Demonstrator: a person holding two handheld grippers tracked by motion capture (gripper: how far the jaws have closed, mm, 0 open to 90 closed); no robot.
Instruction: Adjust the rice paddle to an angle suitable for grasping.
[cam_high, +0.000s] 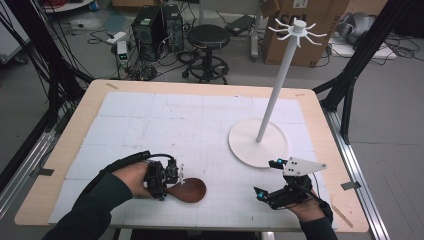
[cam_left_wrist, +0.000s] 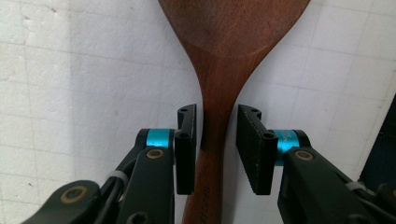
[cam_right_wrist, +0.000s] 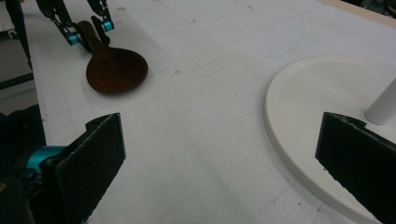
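Note:
A dark wooden spoon (cam_high: 190, 190) lies flat on the white mat near the front left, bowl toward the right. My left gripper (cam_high: 176, 176) straddles its handle (cam_left_wrist: 212, 154). In the left gripper view one pad (cam_left_wrist: 187, 140) rests against the handle's side and the other (cam_left_wrist: 250, 149) stands a narrow gap off it. My right gripper (cam_high: 267, 177) hovers open at the front right, beside the stand's base, with nothing between its pads (cam_right_wrist: 93, 158). The right gripper view shows the spoon (cam_right_wrist: 116, 70) and the left gripper (cam_right_wrist: 88, 30) farther off.
A white stand with a round base (cam_high: 245, 145), a tall pole (cam_high: 274, 95) and hooks on top rises at the right of the mat. The wooden table edge (cam_high: 60, 150) frames the mat. Beyond the table are a stool (cam_high: 207, 35) and boxes.

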